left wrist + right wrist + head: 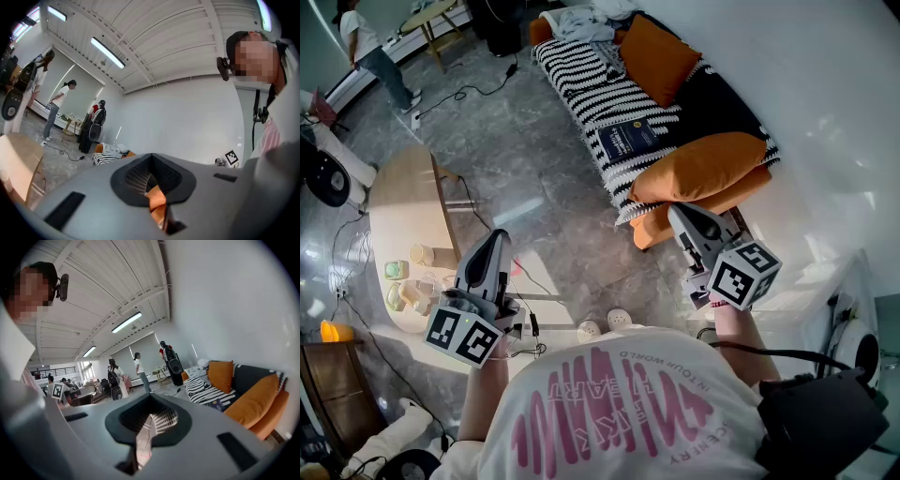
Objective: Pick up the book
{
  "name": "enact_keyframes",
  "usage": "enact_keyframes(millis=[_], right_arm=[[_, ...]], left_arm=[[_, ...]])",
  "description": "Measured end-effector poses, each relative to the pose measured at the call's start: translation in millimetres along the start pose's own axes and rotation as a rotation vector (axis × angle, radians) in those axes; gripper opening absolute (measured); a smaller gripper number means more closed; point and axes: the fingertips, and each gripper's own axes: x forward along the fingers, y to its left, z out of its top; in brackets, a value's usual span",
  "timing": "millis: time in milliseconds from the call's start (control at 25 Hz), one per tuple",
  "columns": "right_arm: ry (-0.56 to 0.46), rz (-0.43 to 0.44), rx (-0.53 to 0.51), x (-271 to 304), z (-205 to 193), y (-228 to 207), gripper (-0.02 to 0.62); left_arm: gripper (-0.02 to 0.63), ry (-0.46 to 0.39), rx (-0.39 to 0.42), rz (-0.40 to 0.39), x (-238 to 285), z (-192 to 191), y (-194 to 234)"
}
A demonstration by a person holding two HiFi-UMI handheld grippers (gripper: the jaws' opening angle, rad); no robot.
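Over the floor, seen from the head view, we hold both grippers short of the sofa [581, 80], which is striped black and white and stands against a white wall. The book [635, 139], dark blue, lies flat on the sofa's seat, between orange cushions [708, 167]. The right gripper [680, 212] hangs just off the sofa's near end. The left gripper [498, 236] is well away from the sofa. Neither touches the book.

Through the left gripper view, the jaws are pressed together with nothing between them, and the sofa shows small and far off.

Through the right gripper view, the jaws are likewise closed and empty. The book lies on the sofa's striped seat, ahead and to the right.
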Motion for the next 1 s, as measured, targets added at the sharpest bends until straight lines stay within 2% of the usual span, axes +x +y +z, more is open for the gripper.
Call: enact_keyframes(millis=[600, 800, 1000], right_arm=[[-0.04, -0.022, 0.045, 6.3, -1.1, 15.1, 0.011], [-0.051, -0.016, 0.047, 14.3, -4.1, 27.2, 0.011], [-0.036, -0.048, 0.036, 17.0, -8.8, 25.2, 0.011]], left_arm=[[0.008, -0.018, 0.015, -0.001, -25.5, 5.6, 15.4], [0.008, 0.029, 0.002, -0.021, -31.1, -0.6, 25.0], [0.008, 0.05, 0.002, -0.053, -35.0, -9.5, 24.2]])
